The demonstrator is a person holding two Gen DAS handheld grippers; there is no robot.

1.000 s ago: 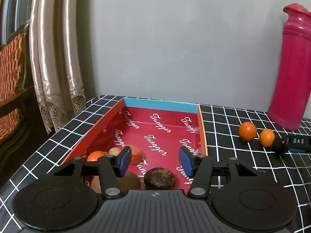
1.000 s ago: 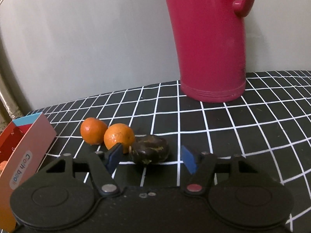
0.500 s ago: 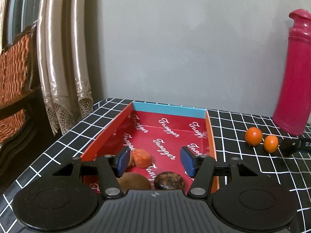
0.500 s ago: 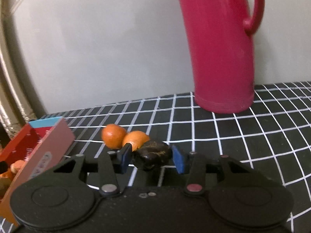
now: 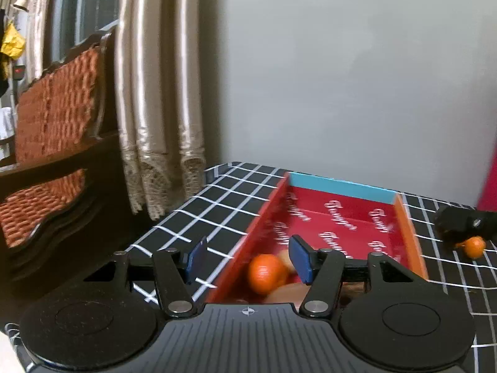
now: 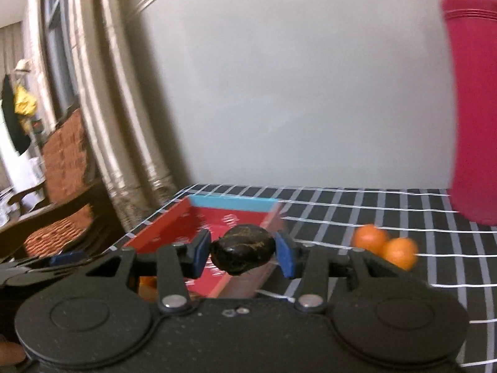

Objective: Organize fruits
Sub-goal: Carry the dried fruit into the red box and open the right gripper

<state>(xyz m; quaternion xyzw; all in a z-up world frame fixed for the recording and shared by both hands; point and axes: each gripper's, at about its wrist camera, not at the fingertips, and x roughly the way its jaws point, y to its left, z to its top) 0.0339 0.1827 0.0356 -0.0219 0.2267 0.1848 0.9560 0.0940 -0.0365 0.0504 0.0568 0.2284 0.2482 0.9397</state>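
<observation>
A red cardboard box (image 5: 338, 217) with a blue far wall lies on the checked table; it also shows in the right wrist view (image 6: 174, 227). An orange (image 5: 265, 272) and other fruits lie at its near end. My left gripper (image 5: 248, 259) is open and empty, over the box's left wall. My right gripper (image 6: 243, 253) is shut on a dark brown fruit (image 6: 243, 251) and holds it in the air near the box's right wall. Two oranges (image 6: 385, 244) lie on the table to the right; one shows in the left wrist view (image 5: 473, 246).
A tall red jug (image 6: 472, 99) stands at the back right against the grey wall. Curtains (image 5: 155, 93) and a wooden chair with an orange woven cushion (image 5: 52, 143) stand left of the table's edge. The right gripper's dark body (image 5: 462, 222) shows beyond the box.
My right gripper closed on the dark fruit, lifted it off the table and carried it left toward the box. My left gripper drew back and swung to the left.
</observation>
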